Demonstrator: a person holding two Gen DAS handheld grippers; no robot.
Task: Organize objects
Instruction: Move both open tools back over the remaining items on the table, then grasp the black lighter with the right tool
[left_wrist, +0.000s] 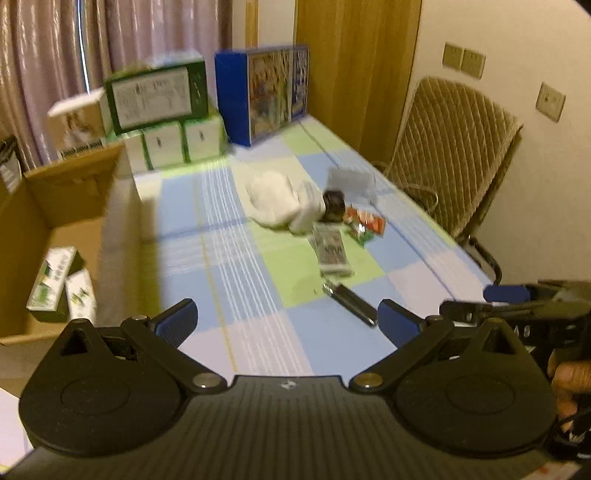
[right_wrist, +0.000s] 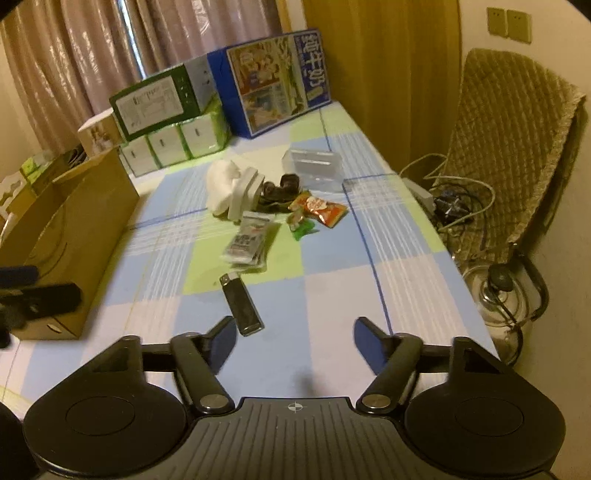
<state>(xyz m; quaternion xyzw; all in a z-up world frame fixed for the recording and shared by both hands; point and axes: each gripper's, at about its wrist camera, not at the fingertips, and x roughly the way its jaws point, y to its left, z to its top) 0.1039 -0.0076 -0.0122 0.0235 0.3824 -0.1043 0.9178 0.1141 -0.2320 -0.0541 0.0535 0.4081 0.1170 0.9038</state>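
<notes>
A small heap of objects is gathered mid-bench: a black lighter (right_wrist: 241, 305) nearest the front edge, flat foil sachets (right_wrist: 249, 242) behind it, a red snack packet (right_wrist: 323, 210), a white cloth (right_wrist: 221, 184) and a clear plastic box (right_wrist: 314, 164). Open checked cloth is left along the bench (right_wrist: 388, 258) on its front and left sides. Both the left gripper (left_wrist: 288, 321) and the right gripper (right_wrist: 295, 341) are held with jaws spread and empty. A cardboard box (right_wrist: 74, 221) is set at the left edge, with two green cartons (left_wrist: 61, 284) seen inside.
</notes>
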